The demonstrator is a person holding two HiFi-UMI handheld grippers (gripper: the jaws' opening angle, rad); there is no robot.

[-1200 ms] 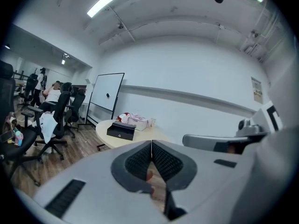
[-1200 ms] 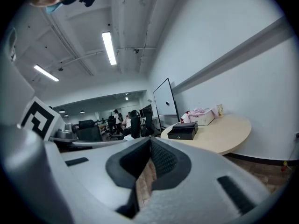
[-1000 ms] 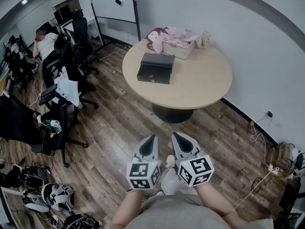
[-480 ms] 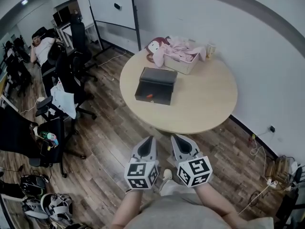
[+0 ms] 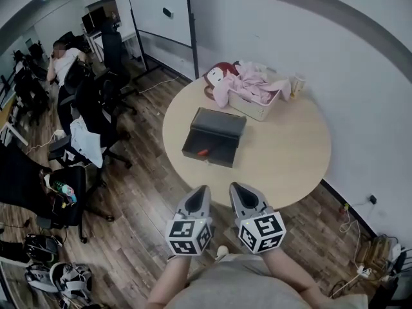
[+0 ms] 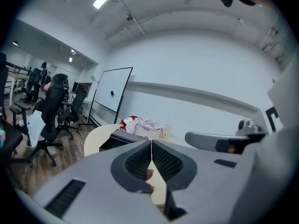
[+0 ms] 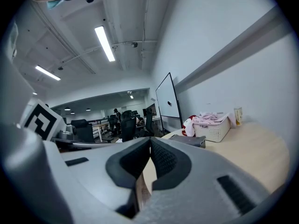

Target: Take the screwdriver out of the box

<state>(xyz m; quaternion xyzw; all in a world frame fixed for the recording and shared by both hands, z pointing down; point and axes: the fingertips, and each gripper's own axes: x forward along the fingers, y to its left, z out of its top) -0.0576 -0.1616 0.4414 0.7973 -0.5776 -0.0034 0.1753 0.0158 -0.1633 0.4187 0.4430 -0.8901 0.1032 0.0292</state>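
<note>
You hold both grippers side by side over the wooden floor [image 5: 148, 198], pointing at the near edge of the round surface [image 5: 290, 163]. The left gripper [image 5: 204, 188] is clenched on nothing, jaws pressed together; the right gripper [image 5: 234, 185] is likewise closed and empty. The black box [image 5: 222, 124] lies open on the surface, well apart from both grippers, and the screwdriver [image 5: 202, 152], a small orange streak, lies inside its nearer half. A white basket [image 5: 261, 110] heaped with pink cloth stands just behind the box
</note>
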